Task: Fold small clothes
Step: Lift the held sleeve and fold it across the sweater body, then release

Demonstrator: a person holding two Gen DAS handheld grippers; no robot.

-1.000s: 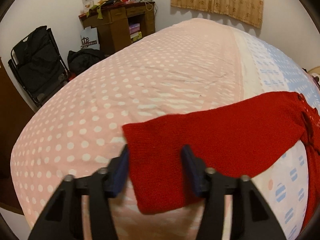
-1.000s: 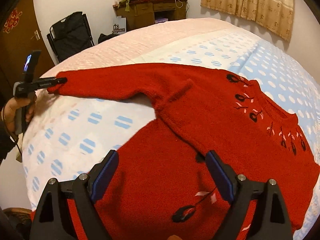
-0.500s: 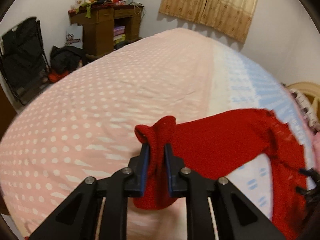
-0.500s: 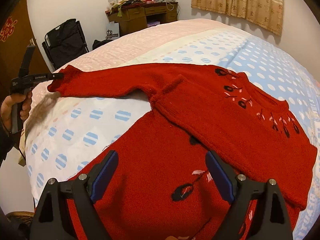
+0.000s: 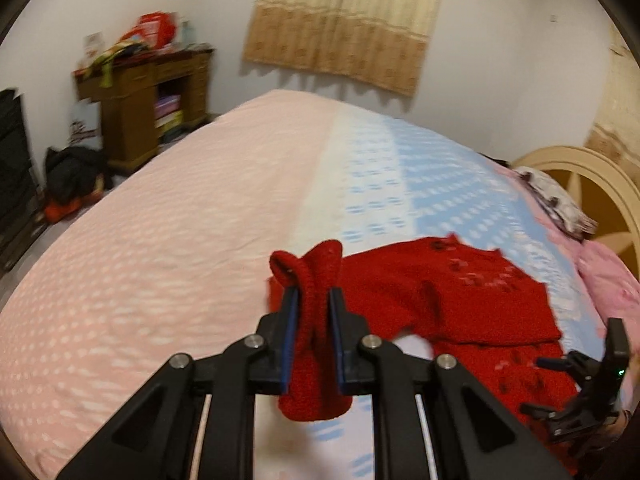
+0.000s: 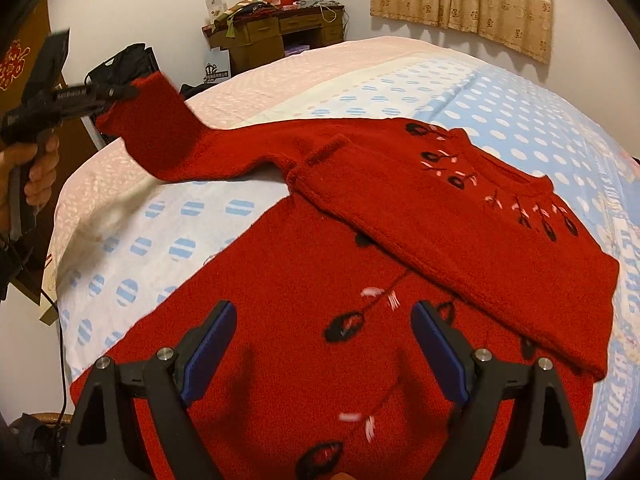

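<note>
A sleeve cuff is held pinched in the left gripper while the right gripper is kept wide above the sweater.

The cuff of the long red knitted sleeve [image 5: 310,280] is clamped between the blue pads of the left gripper [image 5: 313,300], whose jaws have just been closing onto it; the cuff end is seen bunched above the pads and hanging below them, lifted clear of the pink and blue dotted bedspread [image 5: 160,240]; in the right wrist view the left gripper [image 6: 120,92] is gripped by a hand [image 6: 36,168]; the red knitted sweater with black and pink embroidery [image 6: 440,220] is laid flat on the bedspread [image 6: 500,112], its other sleeve folded across the chest; the right gripper [image 6: 322,344] is held with jaws wide apart over the sweater's lower part, nothing pressed between the pads.
</note>
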